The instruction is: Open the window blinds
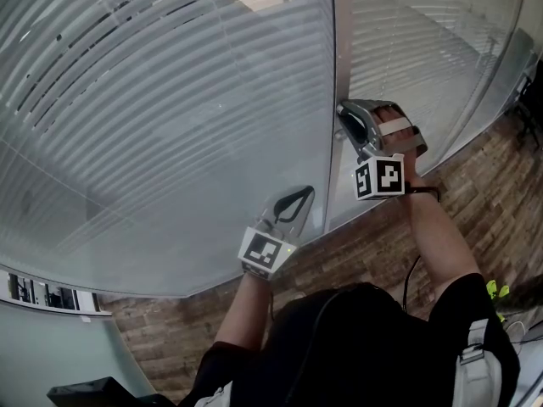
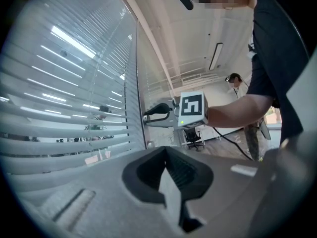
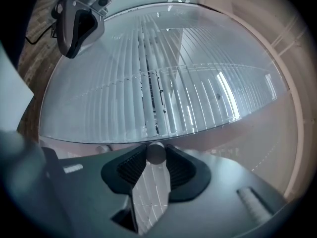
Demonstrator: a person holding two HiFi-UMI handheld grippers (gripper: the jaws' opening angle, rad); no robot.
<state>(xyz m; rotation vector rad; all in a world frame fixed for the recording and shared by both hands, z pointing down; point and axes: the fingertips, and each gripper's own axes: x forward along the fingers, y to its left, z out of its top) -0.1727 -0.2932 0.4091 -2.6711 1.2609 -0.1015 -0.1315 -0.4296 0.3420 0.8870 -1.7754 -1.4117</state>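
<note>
A: Where are the blinds (image 1: 153, 100)?
B: Behind the glass, filling the far side. Hung across the big left pane, with more on the right pane past the frame post (image 1: 333, 66). Horizontal slats, mostly closed, w/ thin bright slits between them.

A: And the R tool (image 1: 344, 113)?
B: Up high, tips right at the post, pointing approx. level. Pinching a small round grey knob (image 3: 156, 152) at the very tips, w/ pad contact on both sides. Rest of the gap behind the knob bare. Marker cube (image 1: 379, 177) at the near end, by the wrist.

A: L tool (image 1: 307, 193)?
B: Lower than the R one and to its left, near the left pane just beside the post. Pressed together at the tips, nothing betw. them. Can't tell about contact w/ the glass. Own marker cube (image 1: 267, 250) at the near end, forearm below it.

A: Seen from the L tool's side?
B: R tool out ahead, reaching in from the right toward the post, arm behind it.

A: Anything else around?
B: Brown brick-pattern floor (image 1: 373, 253) along the foot of the window. Far back in the room, an office chair (image 2: 193, 137) and a second person (image 2: 237, 86) standing.
</note>
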